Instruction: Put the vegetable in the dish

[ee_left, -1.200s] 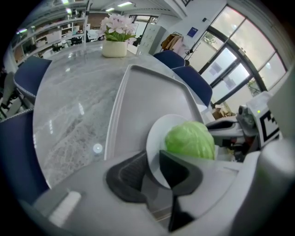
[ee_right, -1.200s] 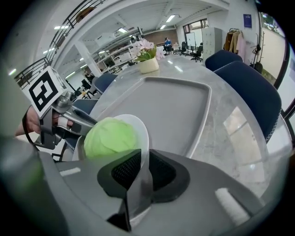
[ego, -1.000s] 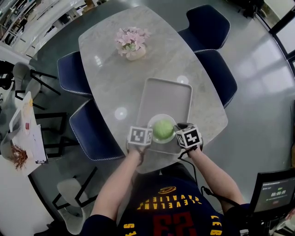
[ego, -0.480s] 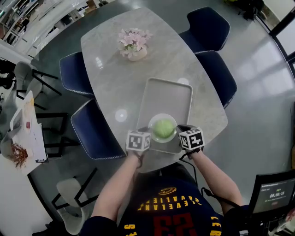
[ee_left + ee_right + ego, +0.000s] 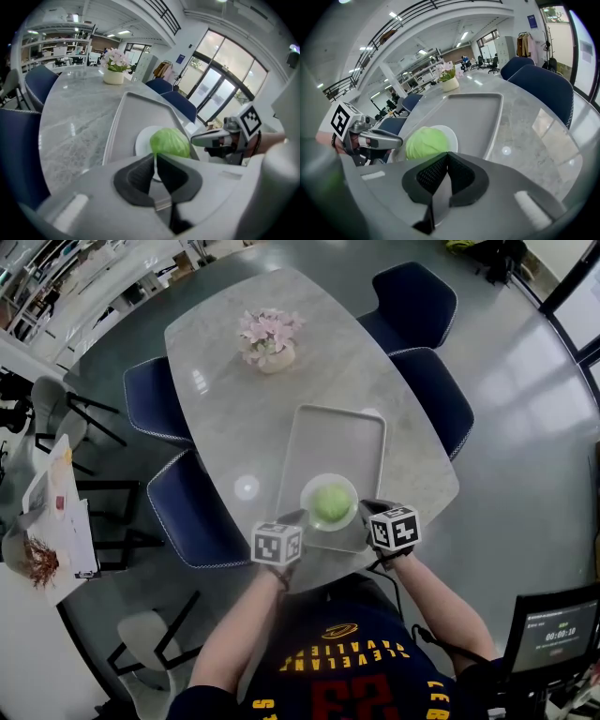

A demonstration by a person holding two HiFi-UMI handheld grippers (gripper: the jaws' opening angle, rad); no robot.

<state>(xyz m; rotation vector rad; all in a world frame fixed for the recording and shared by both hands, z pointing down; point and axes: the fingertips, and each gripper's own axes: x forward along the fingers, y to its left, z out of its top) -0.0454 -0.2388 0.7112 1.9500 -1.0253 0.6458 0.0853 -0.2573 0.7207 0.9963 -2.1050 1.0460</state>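
Both grippers drawn back from the dish, cabbage left sitting in it

Since a second ago the left gripper [image 5: 154, 158] and right gripper [image 5: 446, 155] have pulled back toward the person, each with its jaws pressed together on nothing. The green cabbage [image 5: 330, 503] sits in the white dish [image 5: 307, 493] at the near end of the grey tray [image 5: 333, 446] on the desk [image 5: 234, 418]. The shirt [image 5: 347, 652] reads "CLEVELAND" and "23". The digits on the monitor [image 5: 551, 634] are too small to read.

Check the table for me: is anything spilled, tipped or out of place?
Nothing stands out. The cabbage sits in the dish on the tray, the flower pot stands upright, and the left gripper and right gripper are shut, empty, beside the dish.
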